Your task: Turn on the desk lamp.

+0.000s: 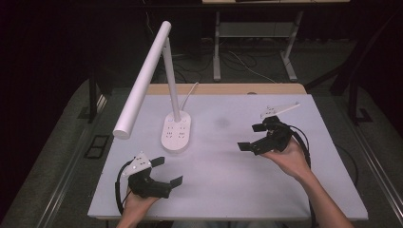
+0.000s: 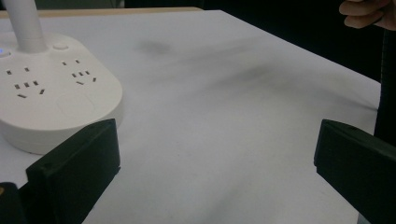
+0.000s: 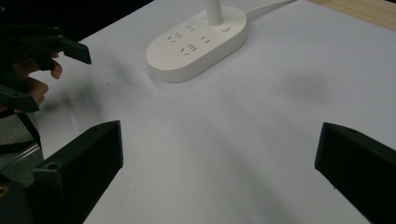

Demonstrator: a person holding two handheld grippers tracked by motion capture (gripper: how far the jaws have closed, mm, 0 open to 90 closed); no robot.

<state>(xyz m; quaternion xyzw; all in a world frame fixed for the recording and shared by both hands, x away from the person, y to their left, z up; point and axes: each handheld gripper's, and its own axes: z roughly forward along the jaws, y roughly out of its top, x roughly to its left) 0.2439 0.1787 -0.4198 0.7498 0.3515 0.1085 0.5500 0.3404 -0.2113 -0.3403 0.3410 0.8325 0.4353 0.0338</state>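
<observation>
1. The white desk lamp (image 1: 161, 80) stands at the back left of the table (image 1: 228, 190), its oval base (image 1: 176, 131) flat on the white surface, with rows of sockets on top of the base.
2. The lamp's stem rises from the far end of the base, and its long tube head slants down to the left, out over the table's left edge.
3. The left tool (image 1: 166, 172) is held near the front left of the table, with its jaws spread wide and nothing between them. The base lies just beyond it, a little to its right, and apart from it.
4. In the left gripper view the base (image 2: 56, 93) sits just past the jaw seen on the left of that view; whether they touch I cannot tell from there.
5. The right tool (image 1: 251, 137) is held at the right of the table, jaws also wide apart and empty, pointing left toward the base and well apart from it.
6. In the right gripper view the base (image 3: 198, 42) lies ahead, beyond bare table, and the left tool (image 3: 44, 70) shows at the left edge.
7. A white cord (image 1: 190, 92) runs from the base toward the table's back edge.
</observation>
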